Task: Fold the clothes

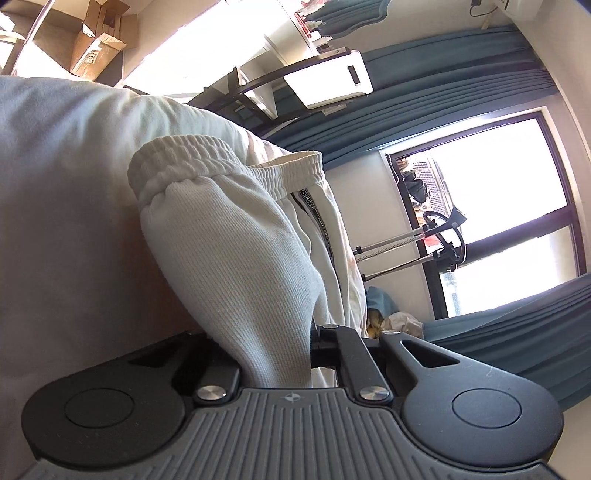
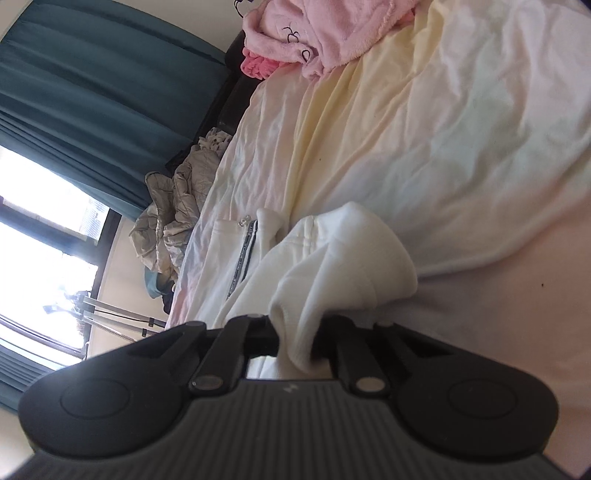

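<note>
Looking at where things stand, both claws have a bite of the same white garment and not much folding shows yet. The left claw (image 1: 291, 354) is clamped on a thick ribbed bunch of the white sweatpants (image 1: 236, 236), which run straight out ahead of it to the elastic waistband (image 1: 229, 155). The right claw (image 2: 295, 347) is pinched on another white, fleecy-looking edge of them, and just past its fingers the cloth bulges into a loose hump, with a dark printed stripe (image 2: 243, 254) running off to the left of it. My guess is this is early days: the fabric is bunched up, not flat, and I can't spot a clean crease anywhere. It would need spreading out first, then the actual folds.

Everything is lying on a bed (image 2: 443, 129) with a rumpled pale sheet. Further ahead of the right claw sits a pink fluffy garment (image 2: 306, 33) at the far end, plus a grey crumpled heap (image 2: 177, 206) off to the left. Beyond that are teal curtains (image 2: 92, 92) and a bright window (image 1: 498, 177).
</note>
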Demonstrator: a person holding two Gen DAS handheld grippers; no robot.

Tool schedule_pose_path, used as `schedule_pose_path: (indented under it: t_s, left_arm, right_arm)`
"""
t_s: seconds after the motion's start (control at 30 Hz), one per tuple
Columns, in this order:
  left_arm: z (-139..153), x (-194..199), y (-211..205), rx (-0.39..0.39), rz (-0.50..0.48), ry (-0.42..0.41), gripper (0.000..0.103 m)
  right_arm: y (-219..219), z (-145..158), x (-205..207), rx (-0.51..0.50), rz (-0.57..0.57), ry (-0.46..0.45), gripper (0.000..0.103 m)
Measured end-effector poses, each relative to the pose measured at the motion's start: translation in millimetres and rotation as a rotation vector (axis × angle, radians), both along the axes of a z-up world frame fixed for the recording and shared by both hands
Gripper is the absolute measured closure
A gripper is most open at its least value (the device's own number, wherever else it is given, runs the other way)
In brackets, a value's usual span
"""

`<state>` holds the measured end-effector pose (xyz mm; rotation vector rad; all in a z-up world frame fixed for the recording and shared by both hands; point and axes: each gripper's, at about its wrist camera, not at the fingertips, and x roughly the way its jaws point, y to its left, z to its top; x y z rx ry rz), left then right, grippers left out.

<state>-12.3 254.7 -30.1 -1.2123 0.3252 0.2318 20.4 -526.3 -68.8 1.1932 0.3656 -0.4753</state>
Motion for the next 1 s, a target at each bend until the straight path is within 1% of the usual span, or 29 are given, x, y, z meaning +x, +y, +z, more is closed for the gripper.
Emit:
schedule_pose_path:
  t_s: [0.1,0.13,0.23,0.27,0.3,0.4,0.5,0.6,0.67,0.73,0.83,0.97,1.0]
  left_arm:
    - [10,-14,-5,-0.009,-0.024,-0.045,0.094]
    - [12,-17,-6,-0.013,-0.027,-0.060,0.094]
    - [10,-20,-6,-0.060,-0.020,-0.059,0.094]
    - [9,-19,-6,-0.072,-0.016,-0.054,0.094]
    - [10,-16,-5,-0.068,-0.015,-0.050,0.094]
    - [19,-3,-6,-0.025,-0.018,-0.053,0.094]
    - [38,31,-4,0.008,-0.037,-0.061,0.094]
    - [57,73,-4,0.046,-0.063,-0.066,0.094]
    - [69,112,-4,0.092,-0.083,-0.062,0.094]
    - [73,151,-5,0.134,-0.101,-0.042,0.094]
    - [69,213,-8,0.216,-0.143,-0.018,0.093]
    - [46,292,-14,0.323,-0.205,0.003,0.093]
    - [40,308,-15,0.346,-0.215,0.010,0.093]
  right_arm:
    - [-1,5,-9,-0.004,-0.028,-0.024,0.097]
    - [-4,3,-13,0.008,-0.038,-0.026,0.097]
    - [-15,-4,-21,0.068,-0.043,-0.015,0.097]
    - [-17,-3,-20,0.066,-0.032,-0.011,0.097]
    - [-17,1,-17,0.049,-0.018,-0.008,0.097]
    - [-14,17,-4,-0.013,0.018,-0.001,0.097]
    - [-9,39,19,-0.085,0.035,0.002,0.097]
    - [-7,64,61,-0.160,0.049,0.002,0.097]
    - [-8,74,97,-0.177,0.050,-0.002,0.097]
    - [-9,76,141,-0.183,0.053,0.008,0.097]
    - [-8,63,216,-0.214,0.063,0.061,0.097]
    - [-10,25,308,-0.266,0.063,0.147,0.097]
    - [-9,15,328,-0.293,0.069,0.160,0.097]
